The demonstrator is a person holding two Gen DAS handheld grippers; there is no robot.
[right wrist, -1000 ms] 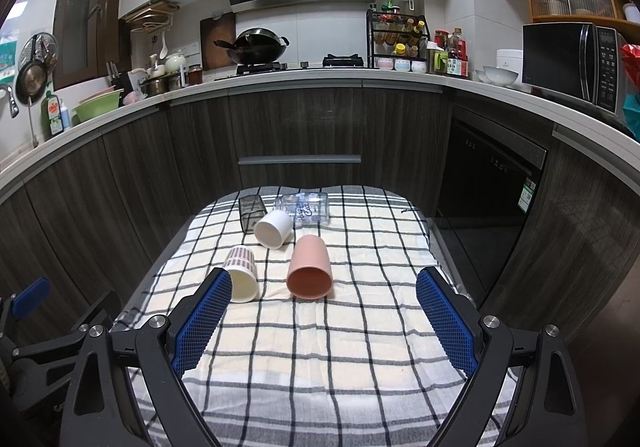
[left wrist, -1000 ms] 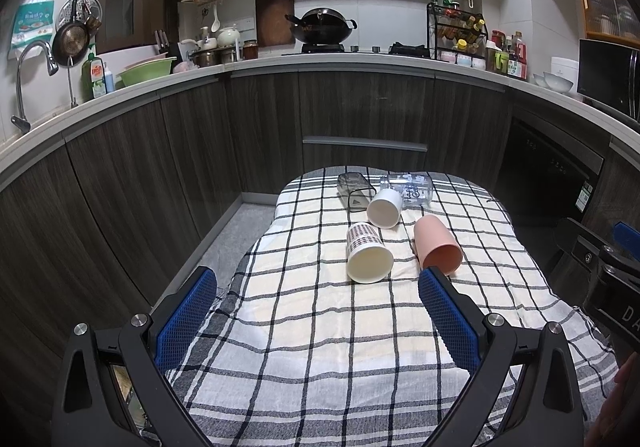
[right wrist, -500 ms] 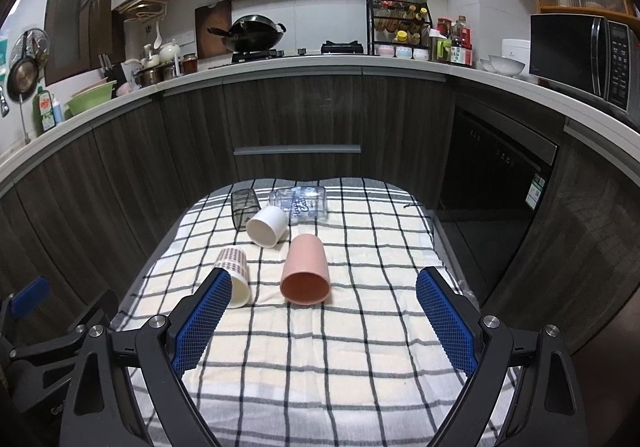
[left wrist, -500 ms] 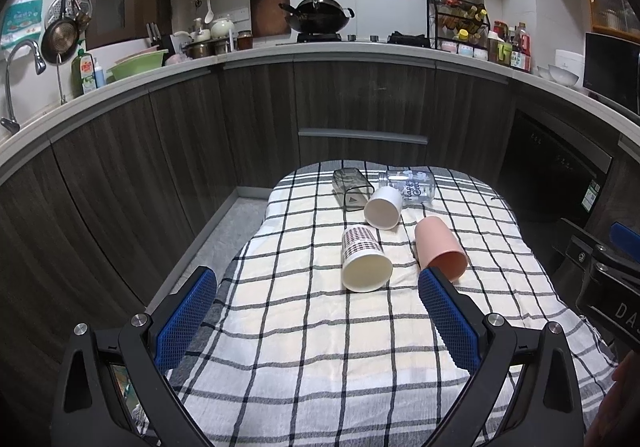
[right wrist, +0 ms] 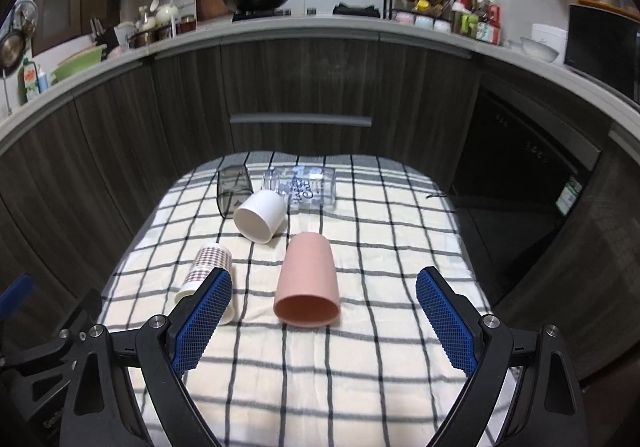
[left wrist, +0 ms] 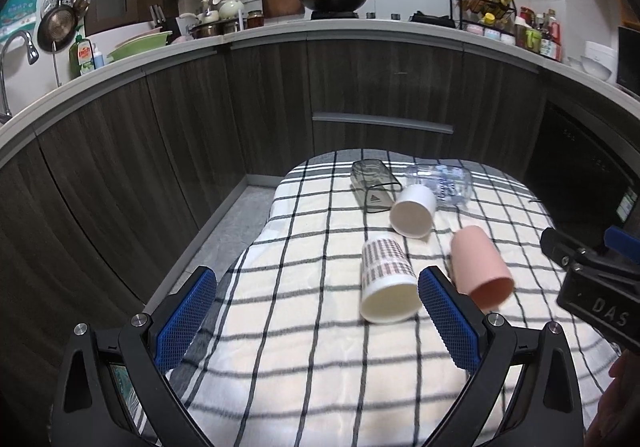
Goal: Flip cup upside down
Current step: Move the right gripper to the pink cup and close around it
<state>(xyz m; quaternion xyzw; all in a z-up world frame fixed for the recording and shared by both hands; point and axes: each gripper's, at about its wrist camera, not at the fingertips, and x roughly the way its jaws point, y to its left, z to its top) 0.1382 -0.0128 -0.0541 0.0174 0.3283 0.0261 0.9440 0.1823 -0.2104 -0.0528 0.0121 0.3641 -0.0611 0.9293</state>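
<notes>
Several cups lie on their sides on a checked cloth (left wrist: 304, 347). A pink cup (right wrist: 308, 283) lies with its mouth towards me, also in the left wrist view (left wrist: 480, 271). A white cup with a brown check pattern (left wrist: 386, 283) lies left of it, partly behind my right gripper's left finger (right wrist: 206, 275). A plain white cup (right wrist: 260, 217) lies farther back (left wrist: 414, 211). My left gripper (left wrist: 316, 315) is open and empty above the cloth. My right gripper (right wrist: 324, 315) is open and empty, with the pink cup between and beyond its fingers.
A dark clear tumbler (right wrist: 232, 189) and a clear printed glass (right wrist: 304, 189) lie at the far end of the cloth. Dark wooden kitchen cabinets (right wrist: 300, 87) curve around the table. The floor gap (left wrist: 224, 223) lies left of the table.
Both grippers have moved forward and lower towards the cups, which look larger now. The left view has shifted left. The cups have not moved.
</notes>
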